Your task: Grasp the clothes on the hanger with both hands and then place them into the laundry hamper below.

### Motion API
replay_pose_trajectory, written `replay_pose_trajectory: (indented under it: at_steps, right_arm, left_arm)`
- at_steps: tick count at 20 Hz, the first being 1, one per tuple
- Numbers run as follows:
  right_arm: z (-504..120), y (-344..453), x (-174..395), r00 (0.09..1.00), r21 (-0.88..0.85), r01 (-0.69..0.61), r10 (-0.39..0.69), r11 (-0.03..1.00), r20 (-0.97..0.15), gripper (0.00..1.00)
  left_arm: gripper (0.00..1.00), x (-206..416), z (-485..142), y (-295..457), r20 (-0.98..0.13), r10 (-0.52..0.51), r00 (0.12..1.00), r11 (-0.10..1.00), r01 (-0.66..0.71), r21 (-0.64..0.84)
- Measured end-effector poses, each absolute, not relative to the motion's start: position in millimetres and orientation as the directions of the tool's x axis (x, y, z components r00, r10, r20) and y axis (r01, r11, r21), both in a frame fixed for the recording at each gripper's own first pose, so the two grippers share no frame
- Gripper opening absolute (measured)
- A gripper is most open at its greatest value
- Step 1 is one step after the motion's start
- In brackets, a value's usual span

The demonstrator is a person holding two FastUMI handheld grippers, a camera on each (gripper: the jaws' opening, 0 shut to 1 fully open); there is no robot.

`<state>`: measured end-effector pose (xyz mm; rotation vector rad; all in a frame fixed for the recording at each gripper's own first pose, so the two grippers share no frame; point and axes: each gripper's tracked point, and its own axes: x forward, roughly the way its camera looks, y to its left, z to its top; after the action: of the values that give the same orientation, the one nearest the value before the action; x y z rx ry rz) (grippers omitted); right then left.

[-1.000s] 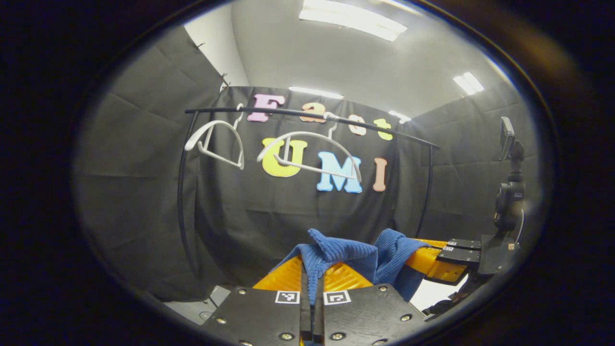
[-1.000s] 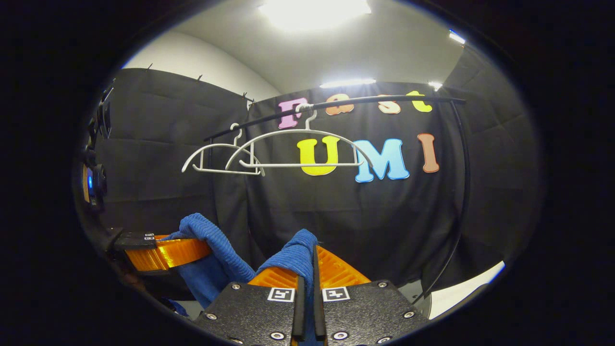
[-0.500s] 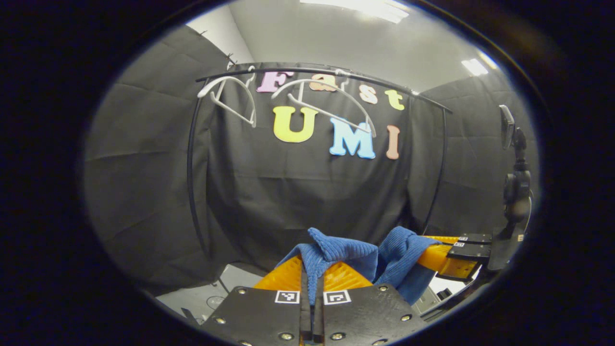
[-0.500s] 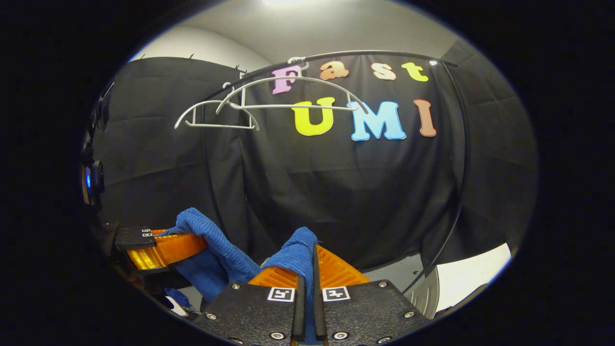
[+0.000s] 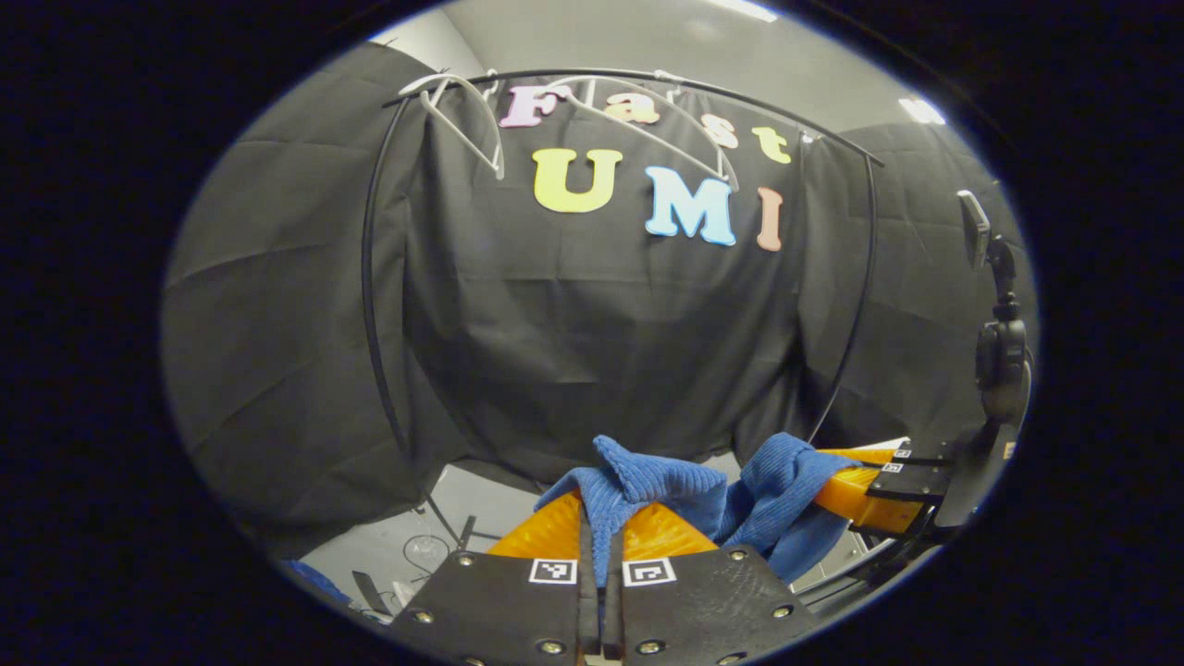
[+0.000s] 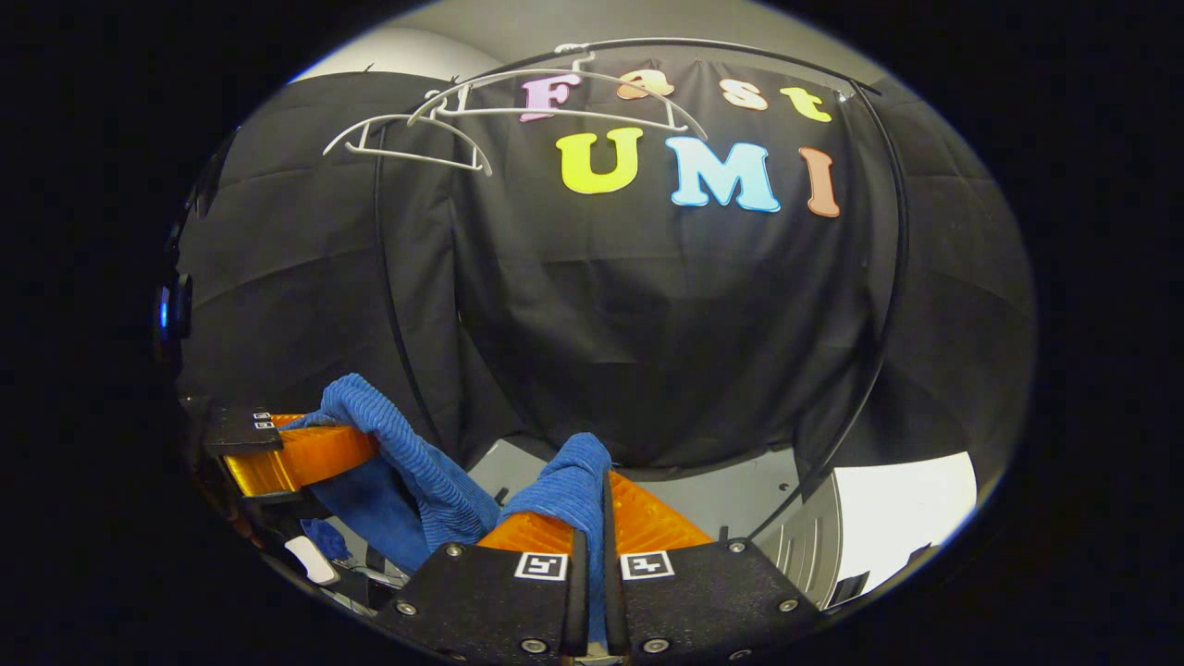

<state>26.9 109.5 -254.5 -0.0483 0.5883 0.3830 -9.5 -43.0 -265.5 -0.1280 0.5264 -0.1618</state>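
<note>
The blue ribbed knit garment (image 5: 661, 486) hangs bunched between the two tongs, off the hangers and low in front of the black rack. In the left gripper view the left tongs (image 5: 601, 532) are closed on a fold of it, the cloth pinched in the narrow slit between both fingers; the same cloth runs rightward to the right tongs (image 5: 837, 476), where it drapes over the fingers. In the right gripper view the right tongs (image 6: 592, 518) likewise clamp a fold of the garment (image 6: 569, 481), and the left tongs (image 6: 310, 453) sit off to the side with the cloth draped across them. High above, two empty white plastic hangers (image 6: 555, 97) hang on the curved black metal rail (image 6: 740, 46). Grey floor (image 6: 731, 495) lies below.
</note>
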Motion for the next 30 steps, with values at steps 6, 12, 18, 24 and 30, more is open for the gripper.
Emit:
replay_pose_trajectory:
  at_steps: [6, 12, 18, 24, 30]
  right_arm:
    - [-299, 97, 16, 0.711, 0.034, -0.354, 0.293, 0.935, -0.640, 0.07]
    - [-345, 88, -9, 0.625, 0.031, -0.363, 0.268, 0.931, -0.734, 0.10]
    - [-363, 86, -23, 0.560, 0.065, -0.360, 0.272, 0.931, -0.783, 0.37]
    - [-362, 94, -26, 0.561, 0.059, -0.371, 0.274, 0.927, -0.781, 0.90]
    - [-326, 89, -18, 0.635, 0.030, -0.338, 0.251, 0.941, -0.730, 0.94]
  left_arm:
    - [0.03, -16, -320, -57, -0.605, -0.185, 0.774, 0.982, 0.126, -0.139]
    - [0.05, -52, -382, -57, -0.727, -0.181, 0.662, 0.983, 0.133, -0.124]
    - [0.64, -69, -404, -63, -0.785, -0.173, 0.594, 0.982, 0.164, -0.092]
    - [0.94, -66, -394, -61, -0.778, -0.173, 0.604, 0.981, 0.172, -0.084]
    - [0.94, -50, -355, -41, -0.706, -0.155, 0.691, 0.987, 0.135, -0.084]
